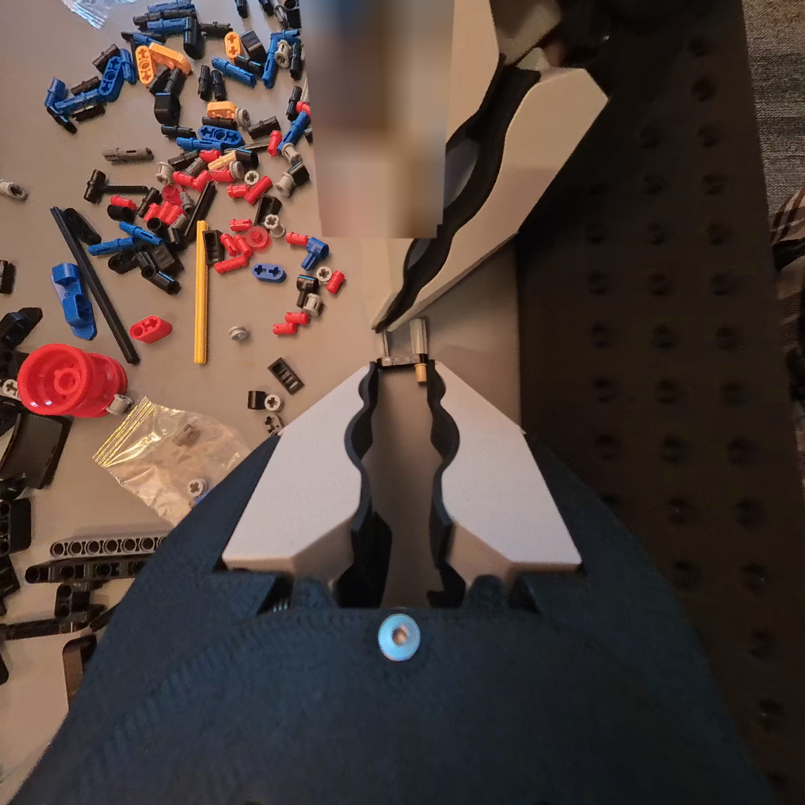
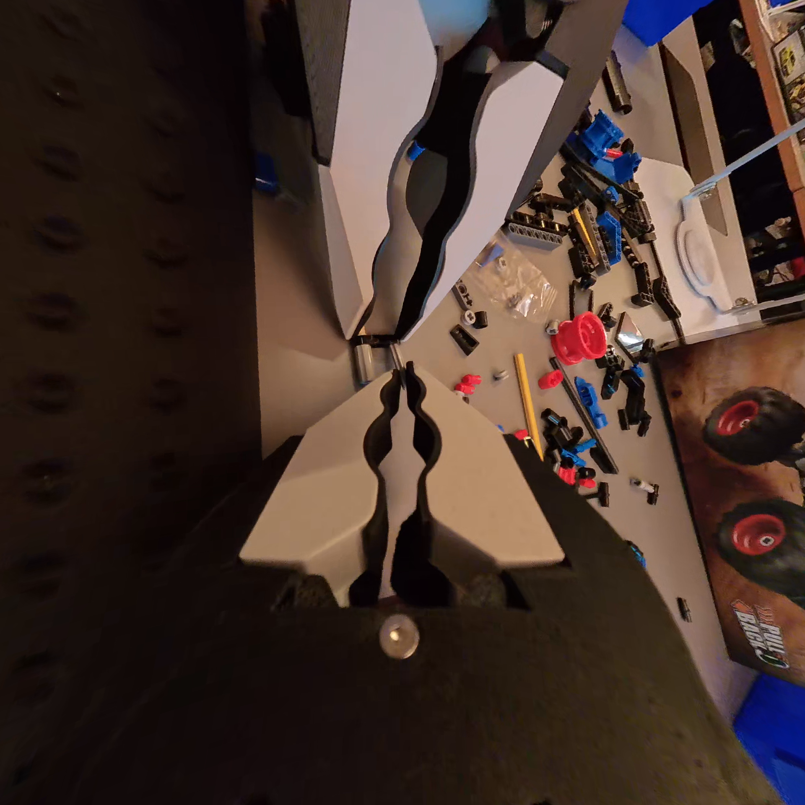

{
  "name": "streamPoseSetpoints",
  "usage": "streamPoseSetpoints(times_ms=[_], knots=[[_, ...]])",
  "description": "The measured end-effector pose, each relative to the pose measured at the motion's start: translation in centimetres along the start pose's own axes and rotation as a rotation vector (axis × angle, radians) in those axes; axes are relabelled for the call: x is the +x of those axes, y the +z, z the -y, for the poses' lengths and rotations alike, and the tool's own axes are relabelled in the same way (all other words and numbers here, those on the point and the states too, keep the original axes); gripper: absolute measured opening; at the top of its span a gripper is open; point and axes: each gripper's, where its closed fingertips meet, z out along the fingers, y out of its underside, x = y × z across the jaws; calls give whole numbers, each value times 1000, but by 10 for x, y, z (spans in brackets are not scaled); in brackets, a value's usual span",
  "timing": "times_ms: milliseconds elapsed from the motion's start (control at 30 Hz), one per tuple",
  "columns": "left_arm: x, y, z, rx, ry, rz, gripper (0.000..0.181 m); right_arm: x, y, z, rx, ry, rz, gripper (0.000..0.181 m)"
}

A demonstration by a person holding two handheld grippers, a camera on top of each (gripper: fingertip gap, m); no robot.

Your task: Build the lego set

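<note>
Left tool (image 1: 403, 363): clamped across small black beam (image 1: 398, 360), long axis spanning the jaws.
Right tool (image 2: 401, 375): nipping grey axle (image 2: 395, 355), meeting beam head-on, above bench edge (image 1: 479, 392).

L claw (image 1: 403, 363) on small assy (image 1: 403, 360)

glossy plastic wheel hub (image 1: 72, 379), crinkly clear bag (image 1: 167, 453)
</note>
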Motion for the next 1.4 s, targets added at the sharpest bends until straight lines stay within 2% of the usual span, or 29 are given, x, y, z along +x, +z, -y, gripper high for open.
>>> streamPoseSetpoints(times_ms=[533, 967, 1100, 1400], knots=[[1, 0, 0, -17, -3, 4, 20, -2, 3, 1, 18, 59, 17, 0], [2, 0, 0, -1, -4, -10, 20, -6, 6, 6, 56, 133, 126, 0], [2, 1, 1, 2, -3, -18, 20, -6, 4, 4, 64, 219, 218, 3], [1, 1, 1, 15, 4, -27, 20, -6, 2, 1, 62, 257, 257, 1]])
